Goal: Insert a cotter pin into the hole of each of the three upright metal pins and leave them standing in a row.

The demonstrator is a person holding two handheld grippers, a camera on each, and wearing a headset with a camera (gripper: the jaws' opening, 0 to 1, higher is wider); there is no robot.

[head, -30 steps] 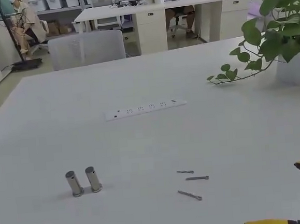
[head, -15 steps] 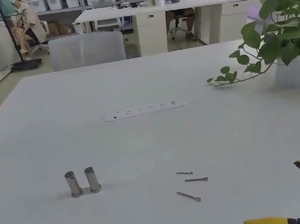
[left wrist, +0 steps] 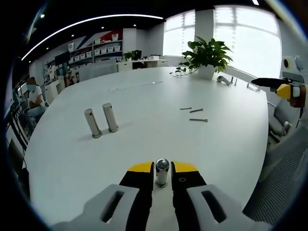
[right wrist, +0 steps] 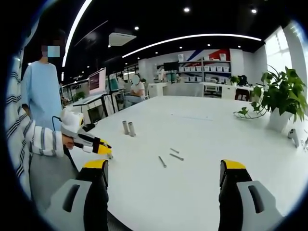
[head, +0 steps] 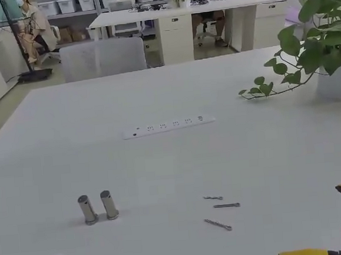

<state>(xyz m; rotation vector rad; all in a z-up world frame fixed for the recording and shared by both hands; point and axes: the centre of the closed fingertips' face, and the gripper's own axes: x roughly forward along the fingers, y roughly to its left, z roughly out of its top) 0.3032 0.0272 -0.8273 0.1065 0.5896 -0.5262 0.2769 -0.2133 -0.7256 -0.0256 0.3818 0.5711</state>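
With no cotter pin apparently inserted yet, the left hand-held gripper (left wrist: 162, 169) was clamped on the third metal pin (left wrist: 162, 166) above the tabletop's (head: 179, 162) near edge, the right hand-held gripper (right wrist: 163, 164) was open and empty, two metal pins (head: 108, 204) stood upright toward the near-left corner, and three cotter pins (head: 226, 206) lay loose apart from them.

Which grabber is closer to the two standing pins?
Left. Left gripper, clamping a third pin, is just before the standing pins; right gripper is far beyond the cotter pins.

A: Head view?
B: High above the white tabletop (head: 249, 156), facing down and forward.
A: Gripper views?
B: Both low at its near edge, looking across; all three share two upright silver metal pins (head: 97, 207).
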